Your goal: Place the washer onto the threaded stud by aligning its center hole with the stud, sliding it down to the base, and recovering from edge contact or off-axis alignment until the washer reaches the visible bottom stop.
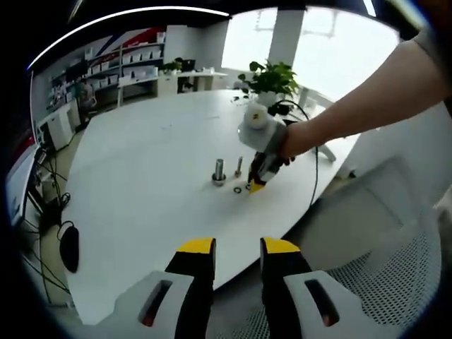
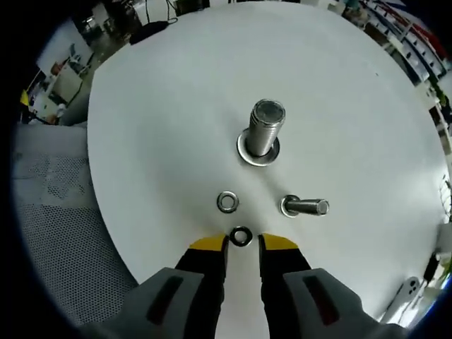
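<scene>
Reaching down over the white table (image 2: 141, 127), the right gripper (image 2: 242, 244) has its yellow-tipped jaws apart with a small dark washer (image 2: 241, 236) lying flat on the table in the gap between the tips; nothing clamped yet as far as I can tell; a second, brighter washer (image 2: 227, 203) lies flat just beyond it; further off stands a big stud (image 2: 264, 131) upright with a washer or flange already at its base, and to the right a smaller stud (image 2: 305, 206) on its flanged base, seeming to lean in this view, though the left gripper view shows it upright; the left gripper (image 1: 236, 247) hangs back off the near table edge, jaws apart and empty, watching the right gripper (image 1: 257, 185) work by the two studs; from there the big stud (image 1: 219, 171) and small stud (image 1: 239, 167) stand side by side with the washers (image 1: 238, 189) just in front. Step in hand looks like picking up the near washer; judgement: close squarely on the rim so it does not flip or skid away on the smooth top; a flat thin ring is hard to get under, so tipping it on edge first may help; keep the hole clear of the tips; which stud it fits I cannot tell, the small one seems likelier; bring it level above the stud top, hole centred, and if an edge catches on the threads, back off and re-level, not push.
</scene>
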A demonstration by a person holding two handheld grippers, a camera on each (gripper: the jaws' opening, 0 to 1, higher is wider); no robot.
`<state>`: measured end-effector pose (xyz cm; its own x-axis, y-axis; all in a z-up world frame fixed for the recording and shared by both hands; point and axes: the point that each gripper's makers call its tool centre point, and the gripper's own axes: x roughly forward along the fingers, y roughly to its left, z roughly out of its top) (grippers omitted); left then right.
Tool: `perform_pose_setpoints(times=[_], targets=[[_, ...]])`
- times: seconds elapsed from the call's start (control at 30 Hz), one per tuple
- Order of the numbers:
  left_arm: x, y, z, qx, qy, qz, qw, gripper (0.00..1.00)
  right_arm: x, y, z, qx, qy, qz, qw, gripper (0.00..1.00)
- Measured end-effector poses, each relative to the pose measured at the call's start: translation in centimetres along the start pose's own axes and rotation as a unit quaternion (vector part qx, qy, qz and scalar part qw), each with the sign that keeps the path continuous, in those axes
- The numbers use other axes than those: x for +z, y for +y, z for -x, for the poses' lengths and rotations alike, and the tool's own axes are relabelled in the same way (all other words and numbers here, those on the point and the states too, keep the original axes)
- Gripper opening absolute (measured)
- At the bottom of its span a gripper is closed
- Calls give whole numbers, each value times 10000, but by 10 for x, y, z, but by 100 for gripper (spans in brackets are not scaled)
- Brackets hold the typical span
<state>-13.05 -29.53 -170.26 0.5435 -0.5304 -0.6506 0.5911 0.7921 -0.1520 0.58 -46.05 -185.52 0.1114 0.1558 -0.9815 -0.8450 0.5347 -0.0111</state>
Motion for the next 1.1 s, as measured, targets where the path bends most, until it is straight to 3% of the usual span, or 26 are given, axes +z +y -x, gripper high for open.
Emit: perform_pose_setpoints(times=[0.1, 0.5, 0.67, 0.77, 0.87, 0.97, 1.1], targets=[[0, 0, 0, 7, 0, 11, 10000, 23, -1, 1, 0, 23, 163, 375, 9992, 20], [0, 0, 0, 7, 27, 12, 10000, 23, 4, 0, 0, 52, 411, 671, 9969, 14], [-2, 0, 0, 5, 62, 10, 10000, 23, 4, -2, -1, -26, 589, 454, 9972, 14], [-2, 1, 0, 20, 77, 1, 10000, 23, 3, 0, 1, -257, 694, -2, 9973, 13], [-2, 1, 0, 19, 78, 5, 10000, 23, 3, 3, 1, -406, 664, 39, 9970, 13], [-2, 1, 0, 25, 76, 0, 10000, 23, 5, 2, 1, -561, 509, 570, 9955, 13], [-2, 1, 0, 27, 64, -4, 10000, 22, 4, 1, 2, -648, 65, 215, 9976, 13]])
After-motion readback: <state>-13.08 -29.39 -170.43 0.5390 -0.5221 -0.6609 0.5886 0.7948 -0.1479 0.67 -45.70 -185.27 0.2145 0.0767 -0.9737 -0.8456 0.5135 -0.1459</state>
